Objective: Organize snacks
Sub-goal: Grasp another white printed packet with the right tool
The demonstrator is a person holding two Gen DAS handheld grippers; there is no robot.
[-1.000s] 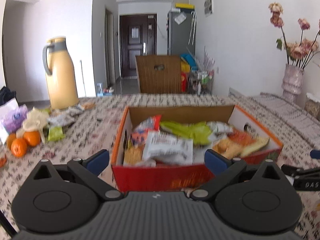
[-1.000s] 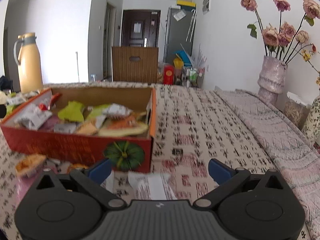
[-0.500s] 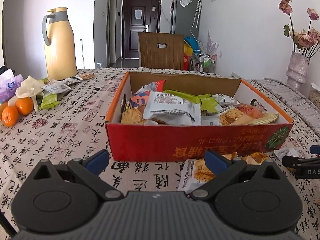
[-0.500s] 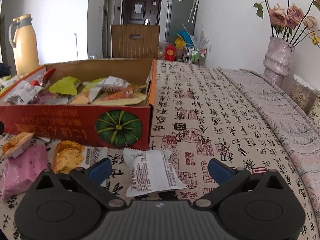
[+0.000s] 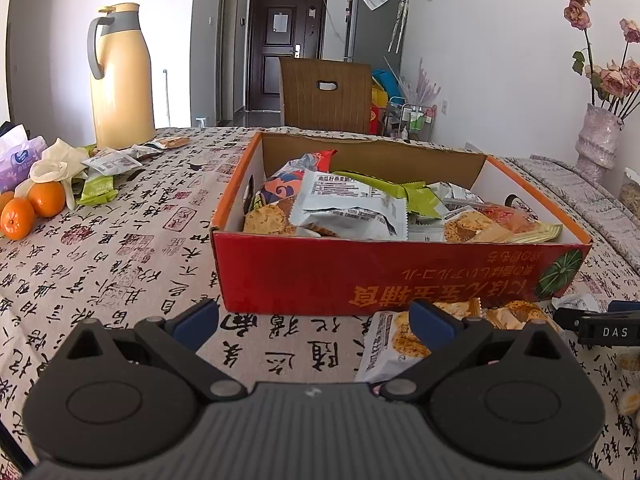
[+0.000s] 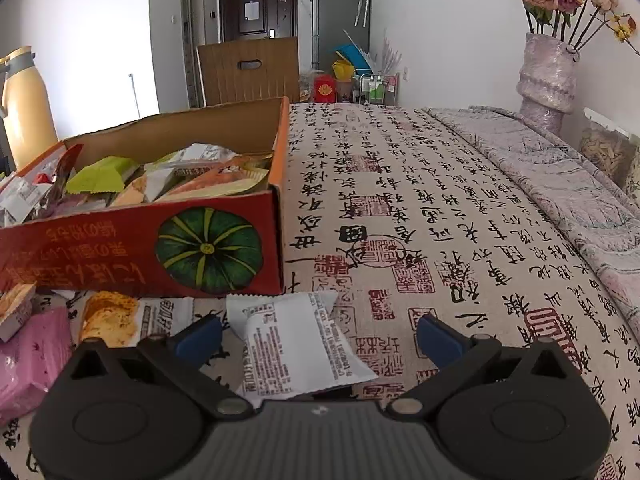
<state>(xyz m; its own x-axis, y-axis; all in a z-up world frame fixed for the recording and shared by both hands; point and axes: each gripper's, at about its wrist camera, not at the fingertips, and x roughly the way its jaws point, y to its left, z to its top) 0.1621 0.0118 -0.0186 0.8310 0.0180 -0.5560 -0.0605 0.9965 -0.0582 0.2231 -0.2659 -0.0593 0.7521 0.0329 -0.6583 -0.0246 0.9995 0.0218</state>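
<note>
As both spread claws, left (image 5: 314, 320) and right (image 6: 318, 334), sink closer, a white packet (image 6: 294, 344) lies beside the snack box (image 6: 140, 240) on the calligraphy-clothed bench (image 6: 440, 220).

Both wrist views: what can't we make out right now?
- Red cardboard snack box: left wrist view, lower packets hidden by the top layer.
- Pink packet: right wrist view, cut off by the left edge.
- White printed packet: right wrist view, near end hidden behind the open right gripper; print too small.
- Right gripper in left wrist view: only a black tip shows at the right edge.
</note>
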